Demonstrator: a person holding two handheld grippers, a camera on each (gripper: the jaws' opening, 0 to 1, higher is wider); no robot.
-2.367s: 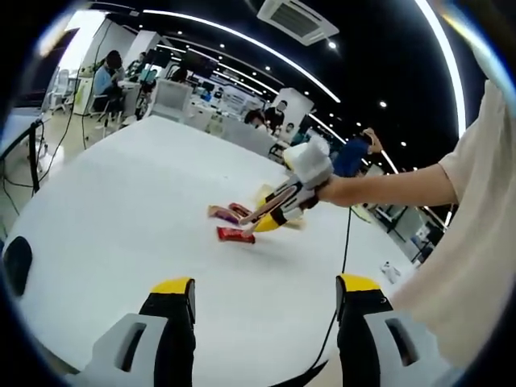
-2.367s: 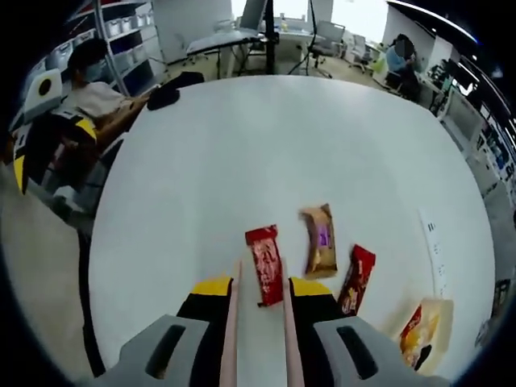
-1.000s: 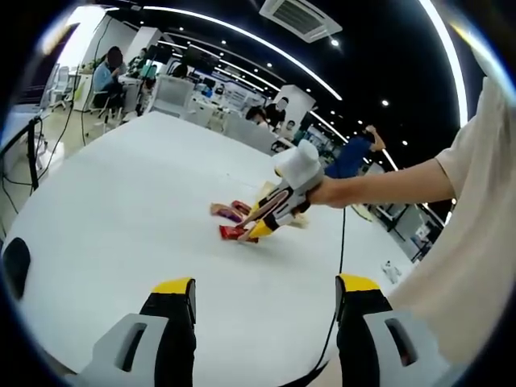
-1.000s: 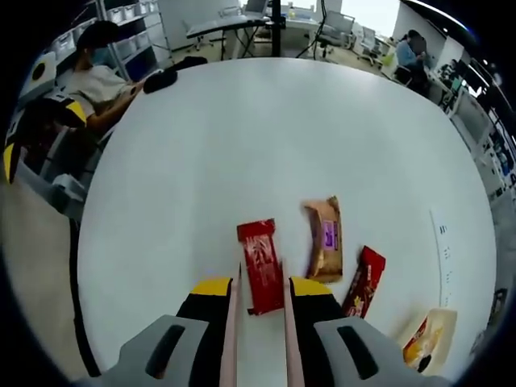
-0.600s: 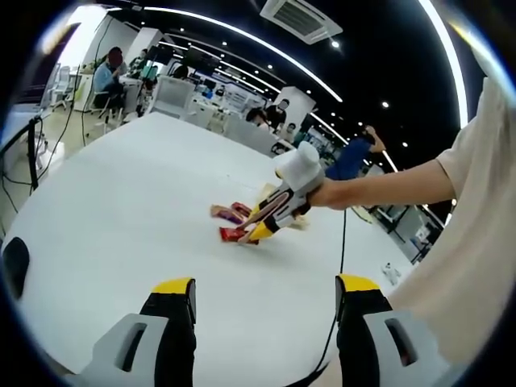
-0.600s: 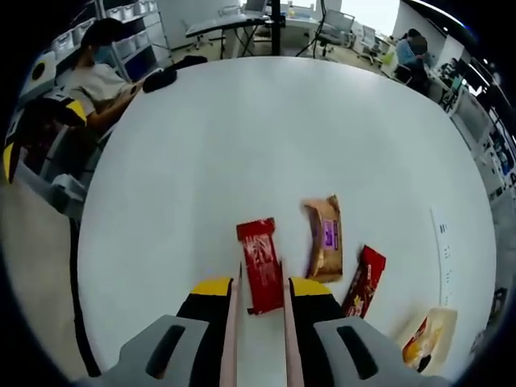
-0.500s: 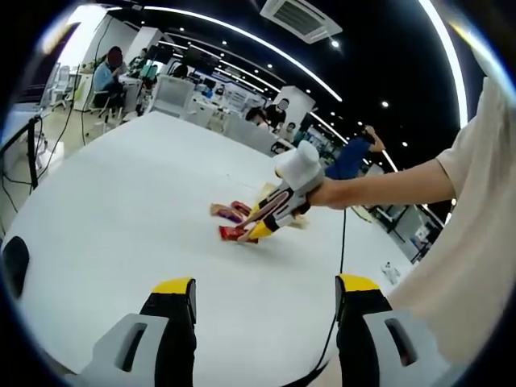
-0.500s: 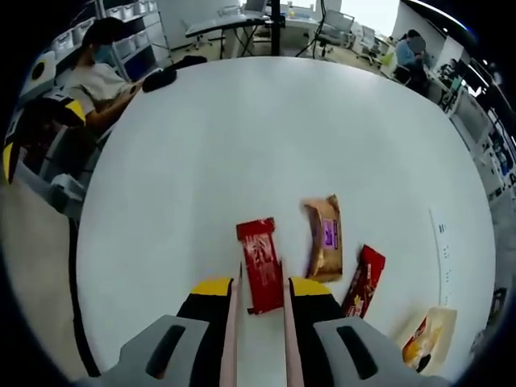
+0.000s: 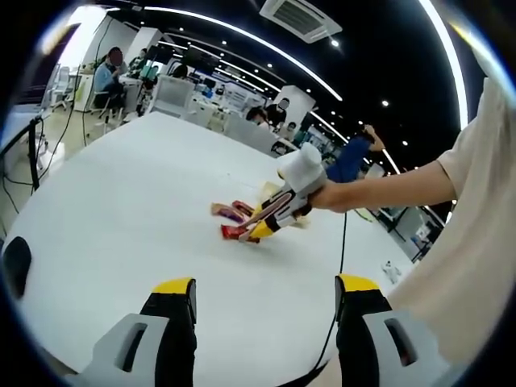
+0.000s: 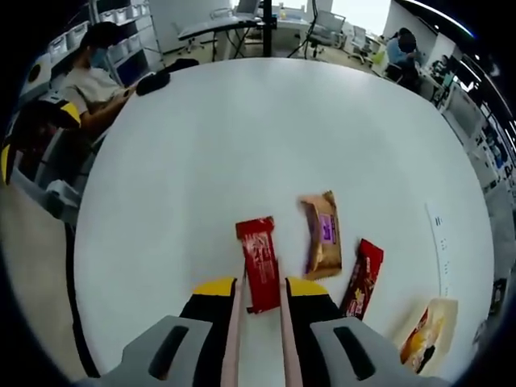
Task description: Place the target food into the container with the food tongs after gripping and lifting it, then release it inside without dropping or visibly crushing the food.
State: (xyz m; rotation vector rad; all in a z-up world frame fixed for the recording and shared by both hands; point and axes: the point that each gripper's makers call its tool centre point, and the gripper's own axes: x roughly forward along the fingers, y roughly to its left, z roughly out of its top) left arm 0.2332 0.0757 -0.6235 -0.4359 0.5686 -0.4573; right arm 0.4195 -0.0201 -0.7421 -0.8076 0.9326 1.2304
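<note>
Grip step: pink two-bladed food tongs (image 10: 258, 326) straddle the flat red foil snack packet (image 10: 260, 263) on the white table (image 10: 242, 137).
Blades apparently touching but not clamped, packet still lying flat; next: squeeze gently, then lift.

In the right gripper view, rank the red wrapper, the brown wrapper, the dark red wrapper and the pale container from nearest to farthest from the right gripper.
1. red wrapper, its near end between the tongs held by the right gripper.
2. and 3. brown wrapper and dark red wrapper, both to the right; too close to call.
4. pale container, far right at the table edge.
</note>
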